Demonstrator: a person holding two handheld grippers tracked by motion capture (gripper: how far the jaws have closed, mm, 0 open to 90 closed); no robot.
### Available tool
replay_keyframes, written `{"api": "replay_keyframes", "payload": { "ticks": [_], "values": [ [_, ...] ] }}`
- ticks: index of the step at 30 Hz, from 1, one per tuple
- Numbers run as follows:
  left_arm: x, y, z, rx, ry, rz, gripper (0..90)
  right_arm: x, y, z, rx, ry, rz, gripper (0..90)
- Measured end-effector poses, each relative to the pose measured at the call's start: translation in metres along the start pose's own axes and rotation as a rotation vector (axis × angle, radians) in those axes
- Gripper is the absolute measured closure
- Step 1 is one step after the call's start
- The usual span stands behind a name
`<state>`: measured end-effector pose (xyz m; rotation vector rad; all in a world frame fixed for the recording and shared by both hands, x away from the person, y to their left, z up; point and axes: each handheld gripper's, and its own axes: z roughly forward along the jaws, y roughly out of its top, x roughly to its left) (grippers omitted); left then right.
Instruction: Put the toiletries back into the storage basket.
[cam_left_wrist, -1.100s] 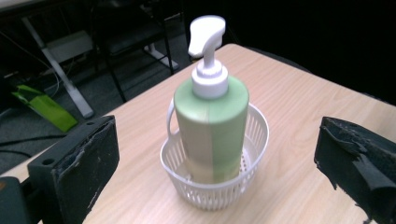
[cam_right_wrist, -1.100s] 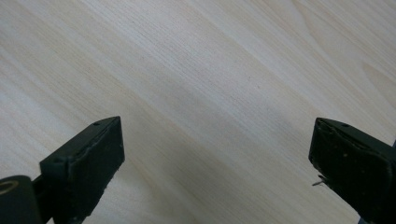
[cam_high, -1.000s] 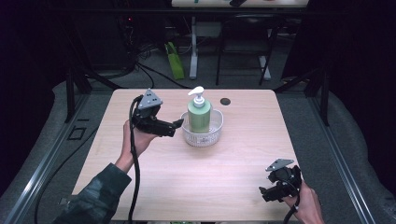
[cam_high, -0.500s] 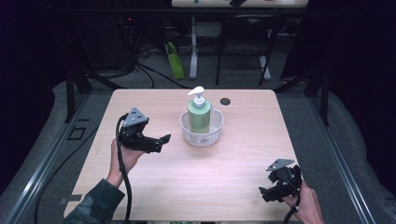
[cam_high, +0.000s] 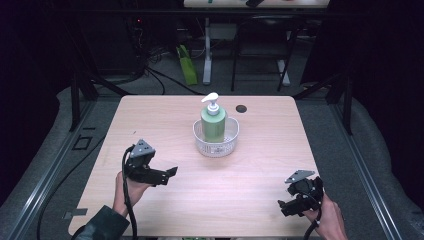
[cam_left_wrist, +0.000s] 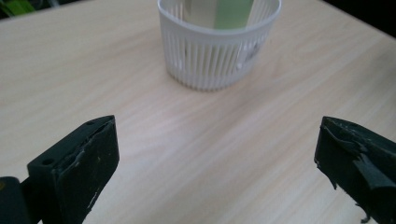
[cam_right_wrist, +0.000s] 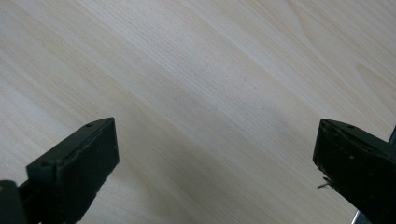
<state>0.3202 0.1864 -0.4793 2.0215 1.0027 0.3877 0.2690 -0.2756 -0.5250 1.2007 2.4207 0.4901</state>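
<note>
On the near-left of the table (cam_high: 150, 115) my left gripper (cam_high: 170, 173) has pulled back from the soap bottle (cam_high: 214, 125) over the last sec — jaws spread wide, nothing held. Bottle stands upright in the white basket (cam_high: 216, 146), mid-table, well apart from both grippers. I'd judge placement done, left hand retreating. Right gripper (cam_high: 283, 206) sits near-right, jaws wide apart too, empty. Bottle's label shows in the left gripper view — no text legible.

A light wooden bench (cam_high: 165, 115) is carrying a small dark round mark (cam_high: 241, 108) near its far edge, while a green bag (cam_high: 187, 70) is leaning on the floor beyond.
</note>
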Motion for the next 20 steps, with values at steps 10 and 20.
{"api": "replay_keyframes", "payload": {
  "ticks": [10,20],
  "values": [
    [0.009,-0.009,0.014,0.046,-0.004,-0.01,0.0,-0.003,-0.002,0.001,0.002,-0.012,0.004,0.0],
    [0.009,-0.008,0.02,0.052,-0.001,0.015,0.0,-0.004,-0.003,0.004,0.021,-0.005,-0.007,0.1]
  ]
}}
